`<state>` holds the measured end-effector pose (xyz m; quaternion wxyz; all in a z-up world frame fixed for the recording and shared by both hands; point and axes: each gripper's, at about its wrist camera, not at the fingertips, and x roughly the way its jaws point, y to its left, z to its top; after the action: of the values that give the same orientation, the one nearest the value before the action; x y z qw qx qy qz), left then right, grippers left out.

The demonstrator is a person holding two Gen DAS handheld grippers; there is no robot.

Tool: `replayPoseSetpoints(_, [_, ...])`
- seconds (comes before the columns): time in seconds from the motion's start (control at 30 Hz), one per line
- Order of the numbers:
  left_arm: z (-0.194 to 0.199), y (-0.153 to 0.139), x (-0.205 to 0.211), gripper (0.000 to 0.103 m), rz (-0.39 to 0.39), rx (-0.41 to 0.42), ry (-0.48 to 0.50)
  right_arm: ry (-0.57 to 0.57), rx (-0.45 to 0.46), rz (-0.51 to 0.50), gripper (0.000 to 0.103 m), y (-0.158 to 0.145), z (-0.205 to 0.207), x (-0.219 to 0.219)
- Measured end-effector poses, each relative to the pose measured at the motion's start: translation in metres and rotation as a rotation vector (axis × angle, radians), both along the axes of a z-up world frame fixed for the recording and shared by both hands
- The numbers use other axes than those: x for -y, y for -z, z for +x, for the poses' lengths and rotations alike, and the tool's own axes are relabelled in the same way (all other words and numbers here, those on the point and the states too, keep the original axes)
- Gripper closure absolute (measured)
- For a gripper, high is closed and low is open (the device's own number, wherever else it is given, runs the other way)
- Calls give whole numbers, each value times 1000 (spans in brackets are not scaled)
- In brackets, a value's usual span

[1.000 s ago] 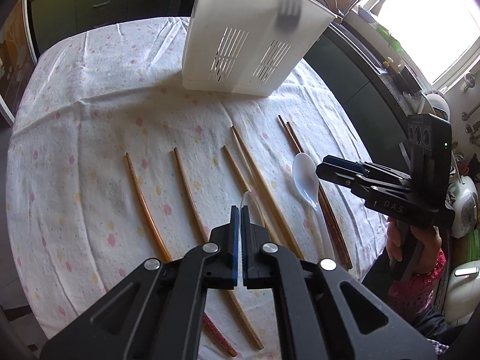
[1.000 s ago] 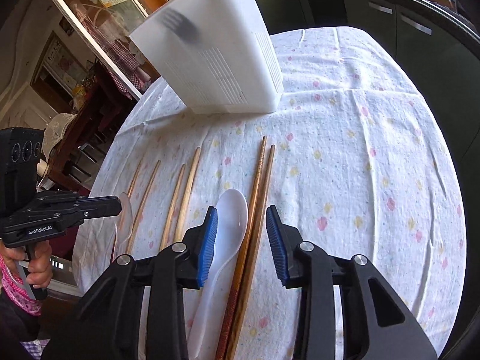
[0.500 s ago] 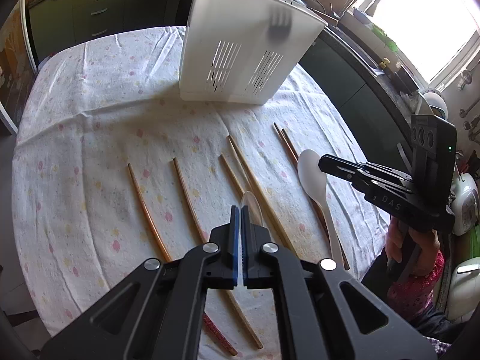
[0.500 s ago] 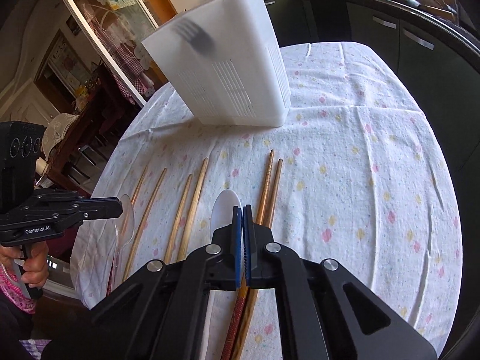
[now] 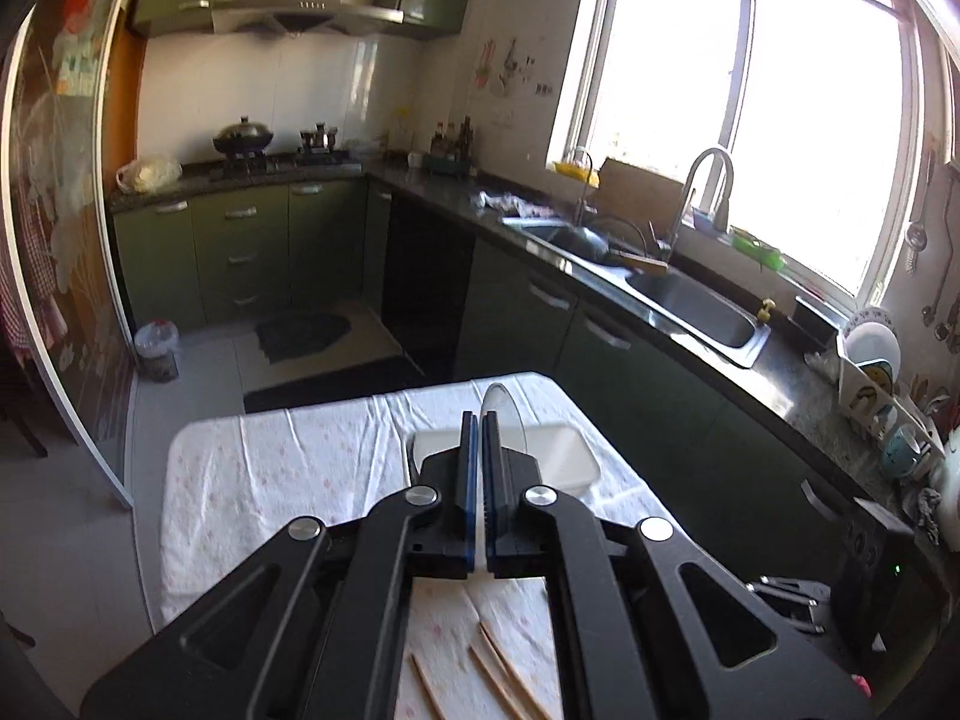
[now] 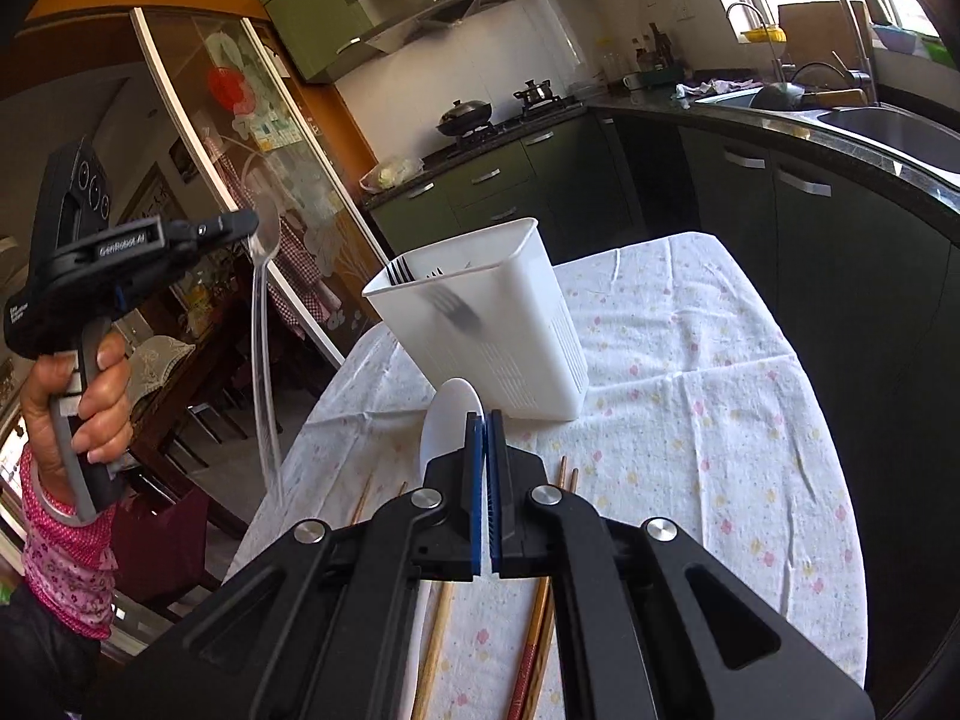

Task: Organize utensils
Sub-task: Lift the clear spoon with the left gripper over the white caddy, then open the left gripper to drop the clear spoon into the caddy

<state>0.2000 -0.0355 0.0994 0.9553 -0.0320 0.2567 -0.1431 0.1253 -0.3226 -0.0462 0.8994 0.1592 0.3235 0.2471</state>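
Note:
My left gripper [image 5: 478, 420] is shut on a clear plastic spoon [image 5: 504, 414], whose bowl sticks up past the fingers. In the right wrist view the left gripper [image 6: 243, 223] is raised at the left, and the clear spoon [image 6: 264, 324] hangs from it, handle down. My right gripper [image 6: 483, 420] is shut on a white spoon [image 6: 447, 423], held above the table. A white slotted utensil holder [image 6: 510, 330] stands on the cloth-covered table [image 6: 720, 420] just beyond, with dark forks [image 6: 399, 270] inside. Several wooden chopsticks [image 6: 564, 480] lie on the cloth below the grippers.
A dark counter with a steel sink [image 5: 696, 312] and tap runs along the table's right side. A glass sliding door [image 6: 240, 138] and chairs [image 6: 162, 360] stand to the left. A hand [image 6: 90, 396] in a pink sleeve grips the left tool. Chopsticks [image 5: 498, 672] lie near the front edge.
The right gripper closed on the white spoon. Both grippers then rose from the table and tilted up, each lifting its spoon clear of the cloth.

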Motion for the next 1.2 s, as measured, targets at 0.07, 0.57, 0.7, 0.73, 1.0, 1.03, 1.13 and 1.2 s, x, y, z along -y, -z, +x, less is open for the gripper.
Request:
replayPoseSetpoints(0.07, [7,-14,6,101,28,125,-56,9,1,9,101,0,-1,3])
replayPoseSetpoints(0.57, [36,27,61,101,298,468,-252,53,49,35,101,-15,-7,19])
replayPoseSetpoints(0.7, [33,18,56,101,248,477,-249,39,71,25,101,-24,-8,11])
replayPoseSetpoints(0.73, [30,14,54,101,241,489,-248,37,75,25,101,-25,-8,10])
replayPoseSetpoints(1.0, [21,-6,57,101,263,588,-281,27,73,34,101,-24,-5,6])
replayPoseSetpoints(1.03, [24,-3,58,101,272,591,-290,26,75,32,101,-24,-5,5])
replayPoseSetpoints(1.13, [32,9,61,101,285,597,-306,29,82,28,101,-27,-6,5])
replayPoseSetpoints(1.2, [39,16,62,101,295,589,-310,31,86,27,101,-30,-6,6])
